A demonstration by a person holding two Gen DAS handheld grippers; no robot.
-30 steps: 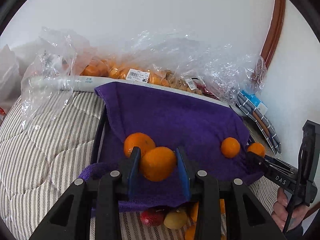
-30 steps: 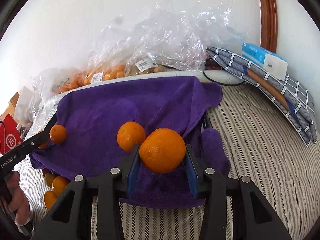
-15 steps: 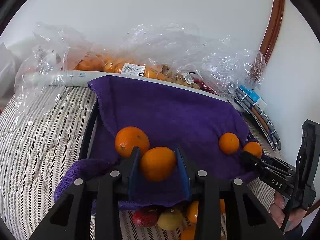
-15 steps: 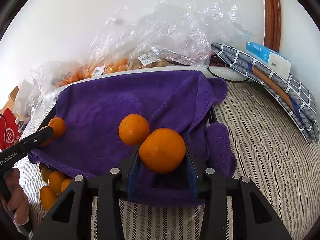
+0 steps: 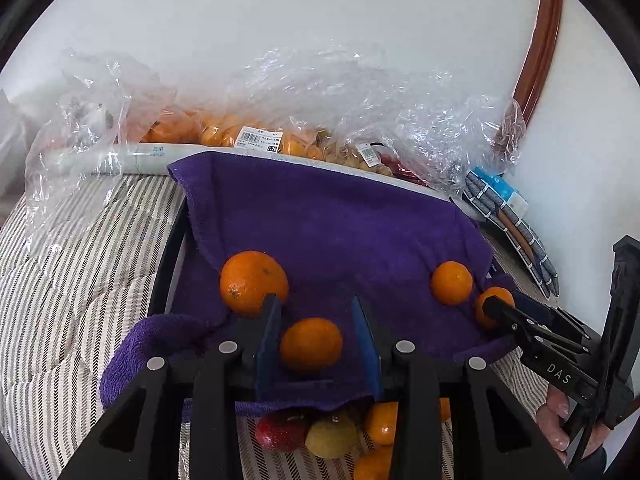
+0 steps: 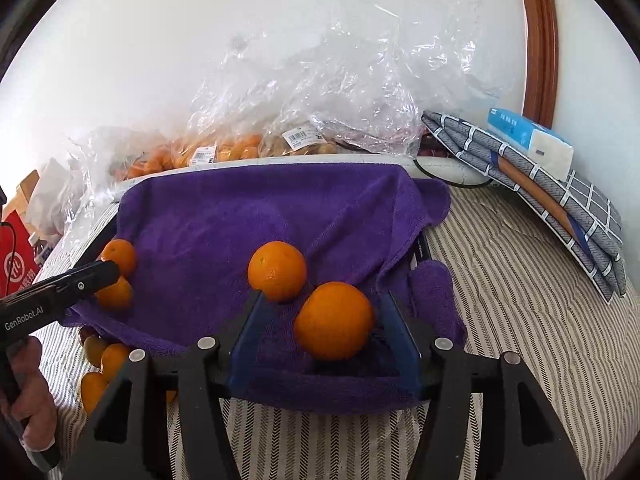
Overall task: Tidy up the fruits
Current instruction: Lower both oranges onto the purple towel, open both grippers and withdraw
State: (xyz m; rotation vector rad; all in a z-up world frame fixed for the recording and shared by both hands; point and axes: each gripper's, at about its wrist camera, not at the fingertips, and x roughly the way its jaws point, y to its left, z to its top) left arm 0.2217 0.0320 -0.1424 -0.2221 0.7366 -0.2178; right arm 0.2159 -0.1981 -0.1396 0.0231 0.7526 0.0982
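Resting on the purple towel (image 5: 328, 220), four oranges are visible. Left gripper (image 5: 316, 340) is spread apart, its blue pads on either side of a small orange (image 5: 311, 344) without touching it. A larger orange (image 5: 253, 282) lies just beside the left pad. Right gripper (image 6: 320, 340) is likewise released; a big orange (image 6: 334, 321) sits between its pads, close to the right one, contact uncertain. A second orange (image 6: 277, 270) lies just beyond the left pad. Loose fruit, including a red apple (image 5: 280, 432), sits on the striped bedding (image 5: 80, 280) under the towel's near edge. Plastic bags of fruit (image 6: 224, 148) line the wall.
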